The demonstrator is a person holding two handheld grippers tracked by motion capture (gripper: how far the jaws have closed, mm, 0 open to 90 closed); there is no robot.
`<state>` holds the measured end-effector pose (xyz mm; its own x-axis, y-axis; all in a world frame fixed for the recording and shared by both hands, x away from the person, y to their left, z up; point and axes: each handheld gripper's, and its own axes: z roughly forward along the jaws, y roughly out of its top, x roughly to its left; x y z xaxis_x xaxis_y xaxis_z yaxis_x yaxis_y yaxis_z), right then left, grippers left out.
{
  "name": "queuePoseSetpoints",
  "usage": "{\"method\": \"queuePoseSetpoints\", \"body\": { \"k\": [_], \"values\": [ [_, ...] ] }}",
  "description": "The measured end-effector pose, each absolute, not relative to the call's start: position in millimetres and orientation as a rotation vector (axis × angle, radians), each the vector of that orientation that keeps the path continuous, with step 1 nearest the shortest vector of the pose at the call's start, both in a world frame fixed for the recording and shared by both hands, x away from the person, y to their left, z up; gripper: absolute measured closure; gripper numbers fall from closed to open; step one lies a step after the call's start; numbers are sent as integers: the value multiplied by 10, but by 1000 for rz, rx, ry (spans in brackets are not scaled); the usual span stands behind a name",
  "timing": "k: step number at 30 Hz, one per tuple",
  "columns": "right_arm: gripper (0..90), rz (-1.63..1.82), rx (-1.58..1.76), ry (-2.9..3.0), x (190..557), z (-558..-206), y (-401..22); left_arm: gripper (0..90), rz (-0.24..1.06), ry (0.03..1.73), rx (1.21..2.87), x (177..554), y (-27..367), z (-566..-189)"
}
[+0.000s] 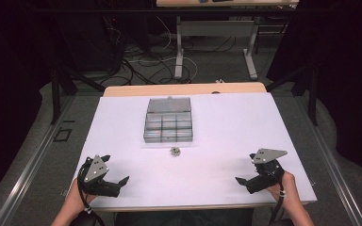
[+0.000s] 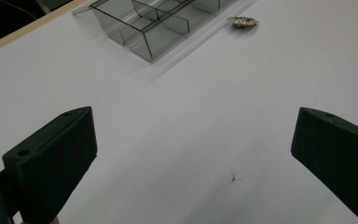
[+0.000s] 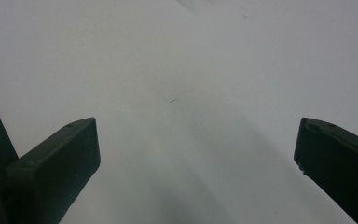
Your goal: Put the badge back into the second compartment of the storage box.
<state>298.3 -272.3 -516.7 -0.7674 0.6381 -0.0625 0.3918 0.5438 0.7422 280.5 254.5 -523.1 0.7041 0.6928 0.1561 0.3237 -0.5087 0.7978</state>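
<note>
On the white table (image 1: pixel 226 127), a little in front of the clear box (image 1: pixel 168 120), lay a small metal piece (image 1: pixel 175 151), silvery and knobbly, with a dull glint. From the left gripper view the same piece (image 2: pixel 243 21) looked flat and round-edged, lying just beside the box's (image 2: pixel 154 23) near corner, though its finer shape was too small to make out. Nothing touched it.

Both grippers sat near the person's edge of the table, well apart from the piece and from each other. The left gripper (image 1: pixel 114 173) had its jaws spread wide with only bare tabletop between them, and the right gripper (image 1: pixel 247 169) stood just as wide and just as empty. A hand (image 1: pixel 75 200) held the left one, and another hand (image 1: pixel 283 188) held the right.

The box was smoky and see-through, split into small compartments, its lid tipped back toward the far side. The tabletop was plain white with a few faint scuffs (image 2: pixel 233 177) and a wooden strip (image 1: pixel 184 89) along the far edge. Beyond it the room was dark, with cables (image 1: pixel 141 66) tangled over grey carpet and the legs of another desk (image 1: pixel 250 52).
</note>
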Motion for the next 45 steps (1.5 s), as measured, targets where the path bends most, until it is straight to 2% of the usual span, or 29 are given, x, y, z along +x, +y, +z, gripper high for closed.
{"method": "queuePoseSetpoints", "body": {
  "k": [22,45],
  "values": [
    [0,1074,814,2480,3030,-5131,-2644,7,592,772,2125,2804,2543,-5236],
    [0,1102,710,2568,3173,-5065,-2074,6,593,772,2123,2810,2542,-5237]
  ]
}}
